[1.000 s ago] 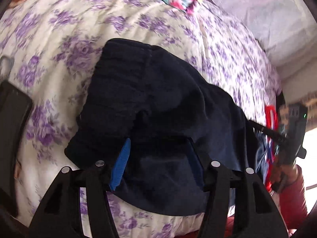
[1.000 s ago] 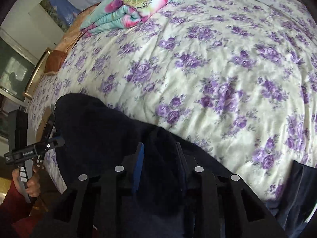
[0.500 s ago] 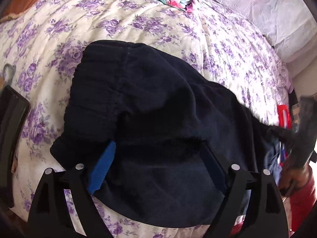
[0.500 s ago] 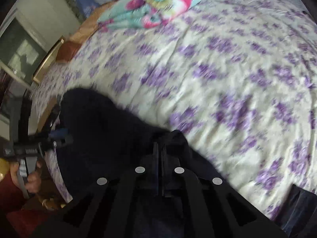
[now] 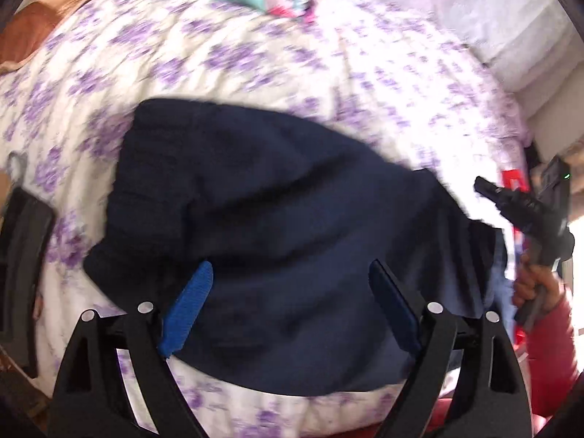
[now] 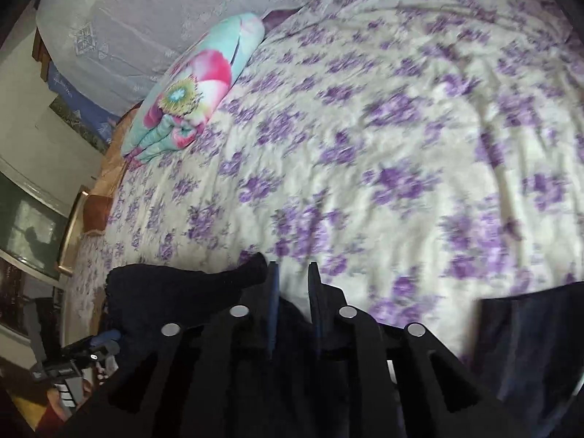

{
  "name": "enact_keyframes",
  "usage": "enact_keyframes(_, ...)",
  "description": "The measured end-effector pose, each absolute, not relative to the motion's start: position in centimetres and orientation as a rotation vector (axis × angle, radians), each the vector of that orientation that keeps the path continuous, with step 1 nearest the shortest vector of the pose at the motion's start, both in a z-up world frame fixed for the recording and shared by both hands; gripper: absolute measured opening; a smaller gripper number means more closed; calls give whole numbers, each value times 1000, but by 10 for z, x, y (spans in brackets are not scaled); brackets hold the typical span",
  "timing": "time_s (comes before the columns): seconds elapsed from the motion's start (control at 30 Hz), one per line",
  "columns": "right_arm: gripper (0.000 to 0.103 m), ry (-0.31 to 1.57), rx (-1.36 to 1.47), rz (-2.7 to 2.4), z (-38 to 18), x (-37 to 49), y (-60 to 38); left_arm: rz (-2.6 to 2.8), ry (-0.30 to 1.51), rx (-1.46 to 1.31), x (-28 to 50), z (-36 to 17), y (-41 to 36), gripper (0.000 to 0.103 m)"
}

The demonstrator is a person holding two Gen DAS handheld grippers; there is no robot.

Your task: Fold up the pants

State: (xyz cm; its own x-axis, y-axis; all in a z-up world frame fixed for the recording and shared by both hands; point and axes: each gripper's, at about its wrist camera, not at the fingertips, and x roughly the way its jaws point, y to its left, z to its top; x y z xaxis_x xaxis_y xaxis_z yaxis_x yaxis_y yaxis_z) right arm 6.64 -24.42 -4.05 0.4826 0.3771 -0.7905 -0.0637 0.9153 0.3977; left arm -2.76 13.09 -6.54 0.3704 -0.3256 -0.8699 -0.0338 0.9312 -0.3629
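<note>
Floral bedspread (image 5: 255, 73), navy pants (image 5: 284, 226) below spread left jaws, right jaws slightly parted, gripping nothing

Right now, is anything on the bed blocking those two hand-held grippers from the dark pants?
Nothing visible does. The left hand-held gripper hangs open directly over the pants; the right hand-held gripper sits at their edge with only bedspread ahead.
</note>
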Motion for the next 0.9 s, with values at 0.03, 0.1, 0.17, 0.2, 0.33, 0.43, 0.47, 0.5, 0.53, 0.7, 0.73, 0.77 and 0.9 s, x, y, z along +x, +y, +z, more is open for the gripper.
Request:
enact_keyframes(0.03,32,1038,295,215,-38,61,-254,-226,1173,-338,-24,-61,121,85)
enact_keyframes(0.1,48,1062,180,69,-43,50,-271,-306,1174,-310,-10,-58,91,85)
enact_keyframes(0.17,49,1084,85,-64,-60,38,-284,-390,1214,-244,4,-68,51,85)
enact_keyframes(0.2,49,1098,58,-115,-70,31,-293,-405,1245,-188,11,-77,32,85)
enact_keyframes(0.33,51,1120,58,-220,-100,5,-319,-366,1343,2,12,-122,-8,87)
enact_keyframes(0.43,33,1086,85,-193,-100,-4,-323,-391,1310,80,4,-126,-16,97)
enact_keyframes(0.47,23,1071,139,-169,-95,-7,-327,-392,1310,109,4,-128,-19,98)
enact_keyframes(0.5,22,1042,186,-169,-87,-11,-330,-390,1310,132,4,-129,-21,98)
enact_keyframes(0.53,21,998,242,-168,-79,-18,-338,-389,1315,142,5,-130,-22,98)
enact_keyframes(0.7,21,776,574,-238,-22,-103,-401,-401,1338,137,10,-129,-23,99)
enact_keyframes(0.73,21,728,661,-290,-17,-136,-422,-406,1338,138,12,-128,-24,99)
enact_keyframes(0.77,21,693,741,-358,-18,-173,-443,-409,1338,141,13,-128,-23,99)
enact_keyframes(0.9,17,784,885,-675,-71,-269,-507,-404,1342,152,12,-129,-24,99)
